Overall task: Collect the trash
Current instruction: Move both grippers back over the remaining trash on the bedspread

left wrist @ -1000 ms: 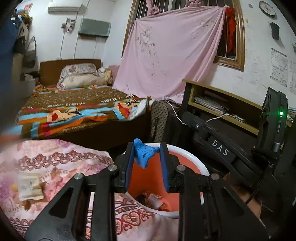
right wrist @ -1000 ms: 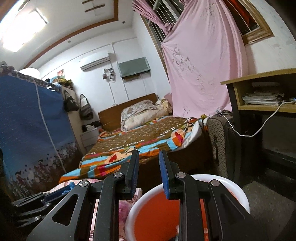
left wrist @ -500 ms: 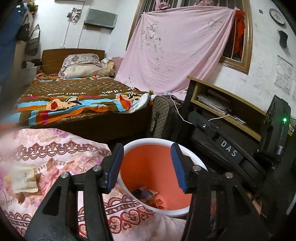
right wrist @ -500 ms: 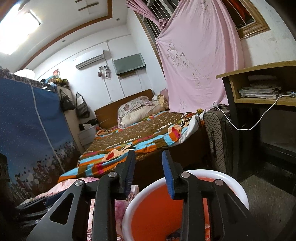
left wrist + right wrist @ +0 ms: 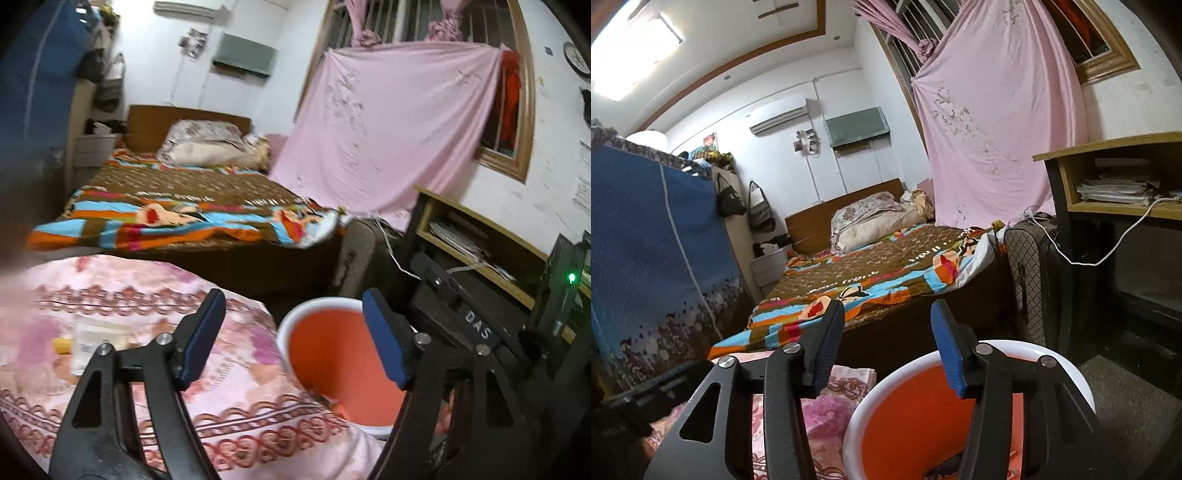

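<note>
A blue fabric wardrobe (image 5: 653,254) stands far left of the bin. Nearer, a pink floral cloth (image 5: 236,376) covers the surface just left of the bin, with a pale wrapper (image 5: 98,341) and a small yellow scrap (image 5: 62,346) lying on it. The left gripper (image 5: 293,334) hangs above the cloth's edge and the bin rim, its jaws opening with nothing between them. The white bin with orange inside (image 5: 332,350) holds trash at its bottom. The right gripper (image 5: 886,341) hovers over the bin, jaws opening, empty. Behind the bin lies a bed with a striped blanket (image 5: 871,284); right of it stands a wooden desk (image 5: 1115,177).
</note>
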`<state>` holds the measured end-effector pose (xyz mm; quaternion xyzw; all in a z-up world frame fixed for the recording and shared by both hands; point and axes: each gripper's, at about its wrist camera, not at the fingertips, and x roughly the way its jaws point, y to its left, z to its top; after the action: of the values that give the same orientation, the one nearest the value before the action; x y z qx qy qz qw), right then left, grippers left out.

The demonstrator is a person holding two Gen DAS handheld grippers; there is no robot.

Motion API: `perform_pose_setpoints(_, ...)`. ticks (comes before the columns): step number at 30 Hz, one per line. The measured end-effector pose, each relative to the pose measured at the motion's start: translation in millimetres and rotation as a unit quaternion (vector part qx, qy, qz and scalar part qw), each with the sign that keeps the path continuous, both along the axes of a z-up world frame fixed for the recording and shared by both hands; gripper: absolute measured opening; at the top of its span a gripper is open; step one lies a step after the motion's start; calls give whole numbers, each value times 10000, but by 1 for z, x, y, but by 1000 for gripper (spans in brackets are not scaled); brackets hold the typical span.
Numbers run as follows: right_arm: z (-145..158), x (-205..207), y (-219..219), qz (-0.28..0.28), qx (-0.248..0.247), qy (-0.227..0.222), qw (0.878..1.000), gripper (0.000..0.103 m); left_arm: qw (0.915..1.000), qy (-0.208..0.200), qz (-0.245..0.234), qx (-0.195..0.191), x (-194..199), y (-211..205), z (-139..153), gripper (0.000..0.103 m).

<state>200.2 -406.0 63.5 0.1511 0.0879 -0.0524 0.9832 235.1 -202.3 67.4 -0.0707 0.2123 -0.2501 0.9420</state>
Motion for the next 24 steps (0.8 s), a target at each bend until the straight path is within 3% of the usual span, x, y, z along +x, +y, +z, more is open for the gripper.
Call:
perform_pose_setpoints(1,0,0,2,15,-23,-16,10000,55,9999,-45,99,-14,-1,4,2,66)
perform_pose_setpoints(3,2,1,4,61,-44,-81,9999,72,9996,-113,253,-23,-3,13,3,70)
perform_pose_setpoints(5,3,0,8,109,-80,-178,9998,76,9987,-195,473,-2,-5,22,5,72)
perform_pose_setpoints(7,5,-1,13,125,-140,-246,9995,81,9975,-236,664,19,-6,30,5,82)
perform_pose_setpoints(9,6,-2,18,112,-197,-333,9992,93,9949,-316,962,-9,-7,42,5,92)
perform_pose_setpoints(11,8,-5,23,131,-234,-449,9986,102,9905,-446,1299,-80,-10,55,5,92)
perform_pose_setpoints(24,15,-12,69,558,-555,-1061,9912,103,9742,-686,2149,93,-20,116,0,92)
